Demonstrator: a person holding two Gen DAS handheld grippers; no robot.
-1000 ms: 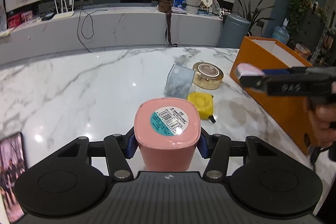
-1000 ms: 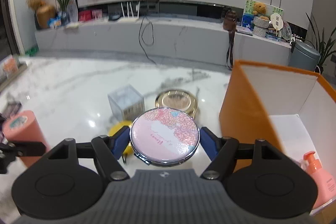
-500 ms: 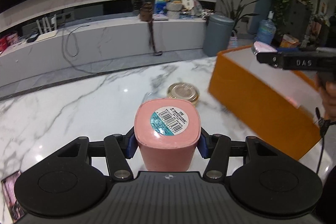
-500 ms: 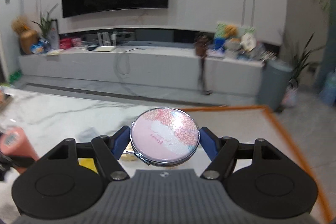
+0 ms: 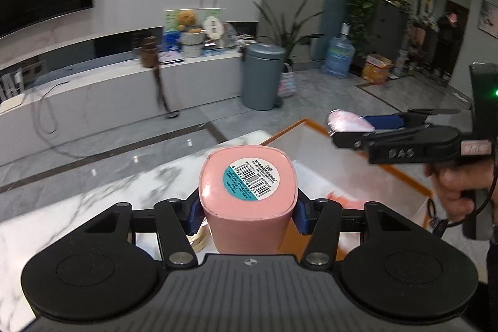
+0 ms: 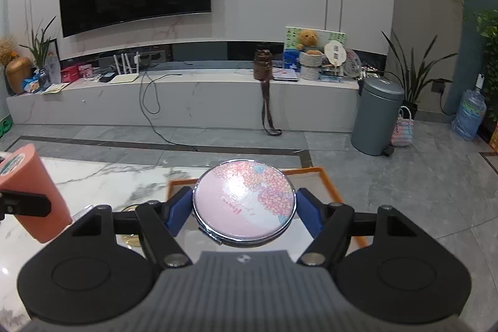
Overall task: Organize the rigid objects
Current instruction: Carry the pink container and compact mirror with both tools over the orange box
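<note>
My left gripper (image 5: 247, 212) is shut on a pink rounded container (image 5: 247, 195) with a barcode label on its end. It holds it in the air near the left rim of the orange box (image 5: 404, 176). My right gripper (image 6: 244, 209) is shut on a round pink floral compact mirror (image 6: 244, 201) and holds it above the orange box (image 6: 330, 179). The right gripper with the mirror also shows in the left wrist view (image 5: 351, 126). The pink container shows at the left of the right wrist view (image 6: 31, 192).
The white marble table (image 5: 77, 207) lies below and to the left. A gold round tin (image 6: 130, 238) peeks out under the right gripper. A grey bin (image 6: 376, 117) and a long white bench (image 6: 186, 95) stand beyond the table.
Both grippers have swung to the right and risen with their objects. The right gripper now hangs over the orange box, and the left one has come up to its rim.
</note>
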